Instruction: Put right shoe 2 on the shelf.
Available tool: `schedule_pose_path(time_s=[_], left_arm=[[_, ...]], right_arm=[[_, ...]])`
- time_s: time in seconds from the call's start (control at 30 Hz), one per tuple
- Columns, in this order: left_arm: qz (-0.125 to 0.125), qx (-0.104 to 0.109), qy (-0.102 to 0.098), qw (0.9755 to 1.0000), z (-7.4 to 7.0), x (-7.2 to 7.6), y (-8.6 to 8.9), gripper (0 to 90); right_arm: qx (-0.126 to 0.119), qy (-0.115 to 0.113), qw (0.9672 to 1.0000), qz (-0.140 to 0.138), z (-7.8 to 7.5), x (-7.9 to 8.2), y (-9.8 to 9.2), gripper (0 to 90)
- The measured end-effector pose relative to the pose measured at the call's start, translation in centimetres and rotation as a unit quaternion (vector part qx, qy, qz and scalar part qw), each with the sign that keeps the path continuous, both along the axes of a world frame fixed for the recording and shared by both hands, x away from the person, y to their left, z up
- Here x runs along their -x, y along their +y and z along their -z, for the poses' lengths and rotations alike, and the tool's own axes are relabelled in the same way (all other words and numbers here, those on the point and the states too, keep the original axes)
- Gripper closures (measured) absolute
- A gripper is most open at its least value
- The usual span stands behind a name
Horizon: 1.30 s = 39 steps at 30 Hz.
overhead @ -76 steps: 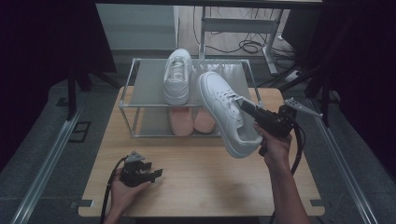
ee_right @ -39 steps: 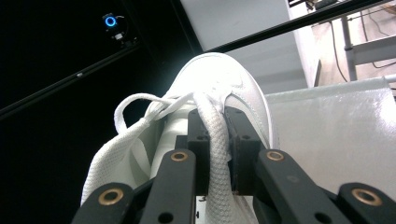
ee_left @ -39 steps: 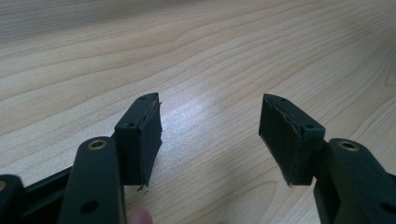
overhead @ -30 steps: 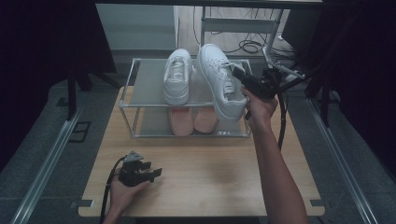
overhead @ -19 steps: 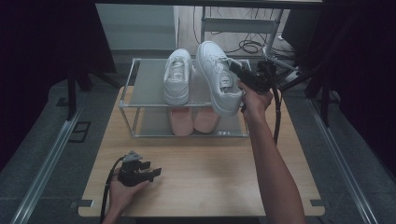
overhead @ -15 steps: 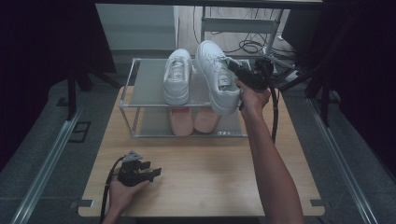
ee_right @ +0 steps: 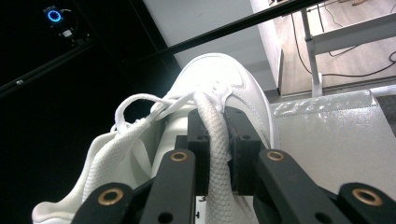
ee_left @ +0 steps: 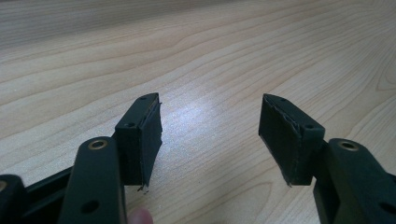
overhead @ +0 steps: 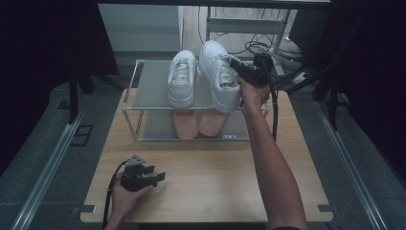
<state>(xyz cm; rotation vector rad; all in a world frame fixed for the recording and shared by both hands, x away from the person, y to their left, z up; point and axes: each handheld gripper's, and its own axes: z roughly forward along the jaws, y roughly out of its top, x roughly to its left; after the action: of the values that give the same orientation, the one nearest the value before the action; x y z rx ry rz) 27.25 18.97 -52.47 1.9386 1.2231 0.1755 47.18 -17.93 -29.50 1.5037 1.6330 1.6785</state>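
Right hand-held gripper (ee_right: 217,140) clamped on white sneaker (overhead: 219,76) collar — lower it level onto rack (overhead: 153,81) top beside its mate (overhead: 182,79), then release; left hand-held gripper (ee_left: 210,135) wide open, idle on worktop (overhead: 215,167).

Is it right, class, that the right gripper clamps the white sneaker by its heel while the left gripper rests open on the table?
Not quite. The right gripper clamps the white sneaker by its tongue, as the right gripper view shows. The left gripper does rest open on the table.
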Motion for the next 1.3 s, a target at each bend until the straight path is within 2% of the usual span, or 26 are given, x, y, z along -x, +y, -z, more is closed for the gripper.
schedule_pose_path(time_s=[0.33, 0.73, 0.87, 1.03, 1.1, 1.3], left_arm=[[0.001, 0.000, -0.001, 1.0000, -0.1, 0.0, 0.0, 39.9], [-0.003, 0.002, -0.001, 1.0000, -0.1, 0.1, 0.2, 39.9], [-0.002, 0.000, -0.001, 1.0000, -0.1, 0.0, 0.2, 39.9], [-0.002, -0.002, 0.001, 1.0000, 0.1, 0.0, 0.2, 39.9], [-0.001, -0.004, 0.001, 1.0000, 0.1, 0.0, 0.1, 39.9], [0.004, -0.007, 0.003, 1.0000, 0.2, 0.0, -0.2, 39.8]], right_arm=[[0.008, 0.012, 0.9999, 0.009, 0.4, -1.4, 0.9, 81.4], [0.026, 0.045, 0.9983, 0.027, 1.3, -3.6, 2.5, 79.9], [0.037, 0.054, 0.9977, 0.020, 1.7, -4.3, 3.0, 75.9], [0.031, 0.041, 0.9987, 0.001, 1.5, -4.5, 2.9, 64.9], [0.037, 0.031, 0.9989, -0.001, 1.1, -4.2, 2.7, 61.4], [0.053, 0.008, 0.9984, -0.014, 0.2, -2.4, 1.7, 61.3]])
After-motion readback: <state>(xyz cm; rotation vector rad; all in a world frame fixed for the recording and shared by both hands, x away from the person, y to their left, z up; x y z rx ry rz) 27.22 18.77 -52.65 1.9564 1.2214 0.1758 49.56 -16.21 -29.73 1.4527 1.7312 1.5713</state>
